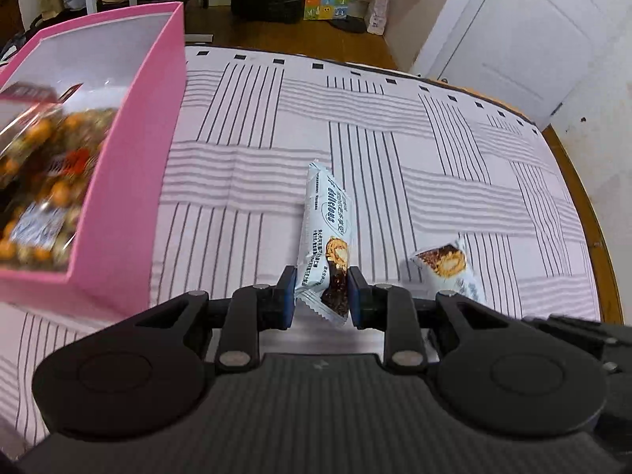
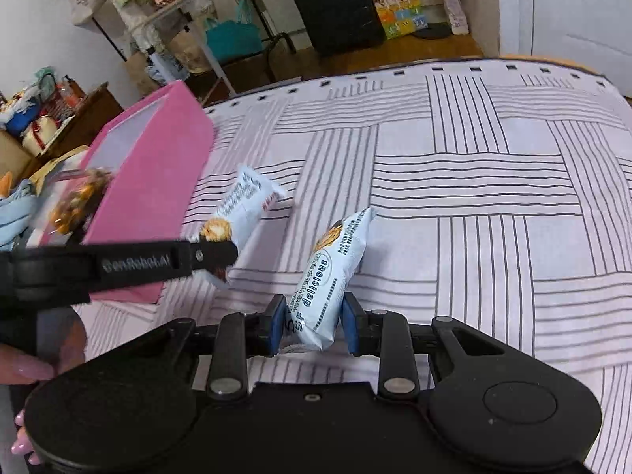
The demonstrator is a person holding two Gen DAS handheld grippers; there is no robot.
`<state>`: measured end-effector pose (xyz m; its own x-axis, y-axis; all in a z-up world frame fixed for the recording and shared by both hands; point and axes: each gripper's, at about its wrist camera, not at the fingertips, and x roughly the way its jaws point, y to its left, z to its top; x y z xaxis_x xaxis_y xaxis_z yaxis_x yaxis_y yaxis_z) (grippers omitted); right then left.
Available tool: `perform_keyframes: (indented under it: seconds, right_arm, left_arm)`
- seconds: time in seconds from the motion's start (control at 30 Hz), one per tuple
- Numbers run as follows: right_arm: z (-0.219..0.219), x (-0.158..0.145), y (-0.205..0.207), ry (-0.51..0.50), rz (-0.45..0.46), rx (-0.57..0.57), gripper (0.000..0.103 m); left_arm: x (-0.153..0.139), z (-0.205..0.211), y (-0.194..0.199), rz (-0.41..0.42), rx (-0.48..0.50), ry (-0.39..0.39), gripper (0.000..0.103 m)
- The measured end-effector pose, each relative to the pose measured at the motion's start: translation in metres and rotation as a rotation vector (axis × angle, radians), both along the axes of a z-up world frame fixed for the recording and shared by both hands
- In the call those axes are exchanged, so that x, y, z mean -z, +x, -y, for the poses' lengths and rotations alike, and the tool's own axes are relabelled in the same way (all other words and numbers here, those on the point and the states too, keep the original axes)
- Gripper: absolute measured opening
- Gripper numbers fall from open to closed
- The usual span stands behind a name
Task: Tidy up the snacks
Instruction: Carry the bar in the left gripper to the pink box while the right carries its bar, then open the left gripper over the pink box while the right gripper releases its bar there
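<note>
The left gripper (image 1: 320,294) pinches a pale-blue wrapped snack bar (image 1: 324,233). The right gripper (image 2: 314,326) clamps a second pale-blue snack bar (image 2: 331,272), beside the pink cardboard box (image 2: 158,197).

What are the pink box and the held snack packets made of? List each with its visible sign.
Pink box: likely matte paperboard; flat, stiff walls, clean edges, no shine.
Snack packet in the left hand-held gripper: thin printed plastic film, probably; crimped zigzag end, creases.
Snack packet in the right hand-held gripper: same puffy, slightly glossy film.
</note>
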<state>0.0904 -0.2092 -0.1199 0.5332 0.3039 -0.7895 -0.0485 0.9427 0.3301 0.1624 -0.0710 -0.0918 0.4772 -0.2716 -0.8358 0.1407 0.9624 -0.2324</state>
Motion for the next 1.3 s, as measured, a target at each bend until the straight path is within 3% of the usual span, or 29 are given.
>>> perform_keyframes:
  seconds: [0.3,0.67,0.97,1.13,1.3]
  right_arm:
    - [-0.015,-0.034,-0.035,-0.002,0.078,-0.011,0.034]
    - [-0.048,-0.084,-0.048,0.041,0.179,-0.115,0.034]
    - [-0.106,-0.108,-0.013,0.057,0.308,-0.262,0.034]
    - [-0.142,-0.108,0.025,-0.018,0.389,-0.342,0.034]
    - [-0.168,-0.093,0.071,-0.041,0.377,-0.39,0.034]
  left_arm:
    - [-0.025,-0.016,-0.031,0.029,0.029,-0.01,0.025]
    - [-0.09,-0.063,-0.065,0.153,0.029,-0.066,0.025]
    - [-0.12,-0.134,-0.048,0.249,-0.094,-0.077,0.025]
    - [-0.114,-0.168,-0.011,0.249,-0.159,-0.05,0.025]
    - [-0.1,-0.194,0.022,0.219,-0.214,-0.039,0.026]
